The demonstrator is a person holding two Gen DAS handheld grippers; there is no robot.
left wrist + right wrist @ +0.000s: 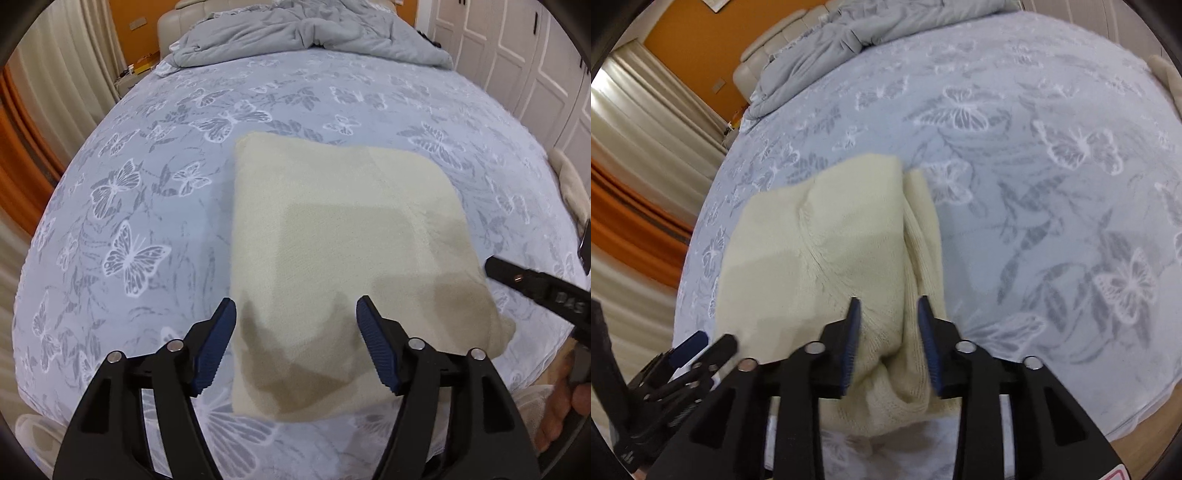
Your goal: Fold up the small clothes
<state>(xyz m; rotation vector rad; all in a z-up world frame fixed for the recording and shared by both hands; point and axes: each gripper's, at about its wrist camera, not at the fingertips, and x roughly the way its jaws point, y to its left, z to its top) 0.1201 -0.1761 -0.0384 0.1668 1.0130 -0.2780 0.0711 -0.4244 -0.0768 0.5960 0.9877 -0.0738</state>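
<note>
A cream knit garment [343, 236] lies folded into a rough square on the bed's blue butterfly sheet [147, 192]. My left gripper [295, 314] is open and empty, hovering over the garment's near edge. In the right wrist view the garment [820, 251] shows a raised fold at its right side. My right gripper [889, 306] is open, its fingers either side of that fold near the front edge, holding nothing. The right gripper also shows at the right edge of the left wrist view [524, 284], and the left gripper at lower left of the right wrist view [698, 350].
A crumpled grey duvet [306, 29] lies at the head of the bed against a cream headboard [168, 29]. Curtains [74, 74] hang at left. White wardrobe doors [524, 55] stand at right. The bed's near edge runs just below the garment [1126, 417].
</note>
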